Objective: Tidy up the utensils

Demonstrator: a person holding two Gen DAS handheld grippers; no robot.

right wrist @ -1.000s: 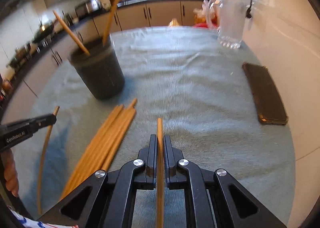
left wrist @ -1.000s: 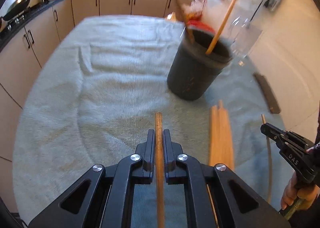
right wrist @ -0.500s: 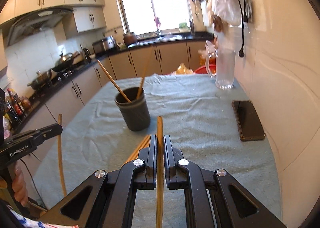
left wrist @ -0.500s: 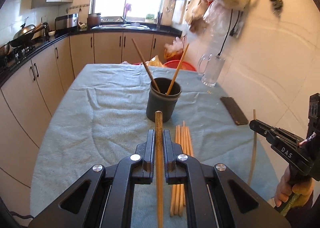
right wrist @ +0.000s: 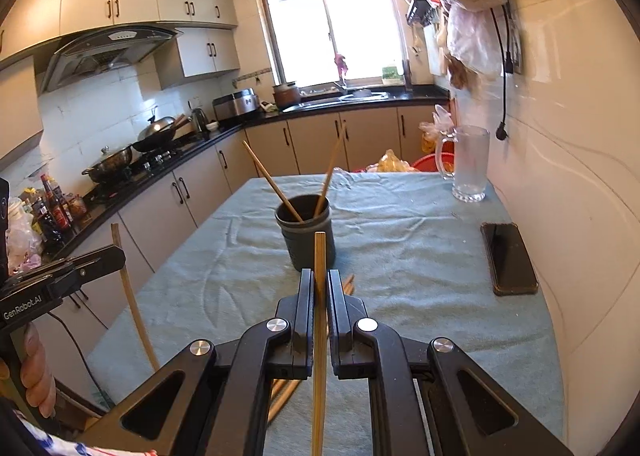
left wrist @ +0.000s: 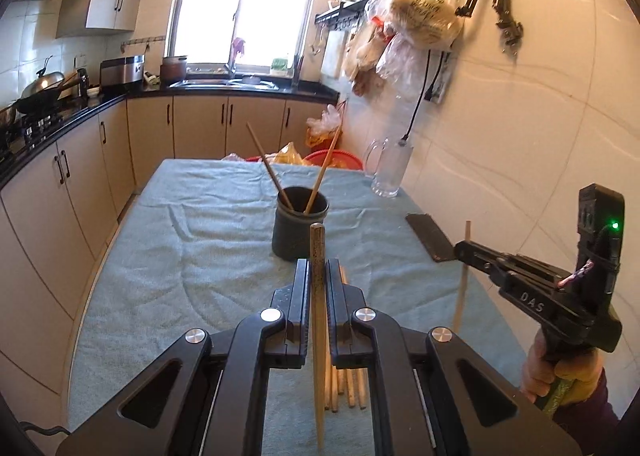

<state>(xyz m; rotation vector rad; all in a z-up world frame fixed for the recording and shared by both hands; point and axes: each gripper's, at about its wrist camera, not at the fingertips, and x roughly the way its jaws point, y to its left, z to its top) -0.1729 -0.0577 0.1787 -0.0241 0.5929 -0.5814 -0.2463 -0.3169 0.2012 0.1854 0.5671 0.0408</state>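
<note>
A dark round holder (left wrist: 299, 227) (right wrist: 308, 234) stands mid-table with two wooden chopsticks (left wrist: 267, 168) leaning in it. My left gripper (left wrist: 318, 270) is shut on one wooden chopstick (left wrist: 318, 320), held upright above the table's near end. My right gripper (right wrist: 320, 280) is shut on another chopstick (right wrist: 319, 336), also raised; it shows in the left wrist view (left wrist: 464, 252) at the right. A bundle of several loose chopsticks (left wrist: 348, 384) (right wrist: 282, 392) lies on the cloth below the grippers, partly hidden.
A blue-green cloth (left wrist: 200, 240) covers the table. A black phone (right wrist: 508, 258) lies near the right wall. A glass mug (right wrist: 468, 162) stands at the far right corner. Kitchen cabinets (left wrist: 48, 192) run along the left.
Both grippers have lifted up and pulled back from low over the cloth, each still holding its chopstick. The holder now looks farther away.
</note>
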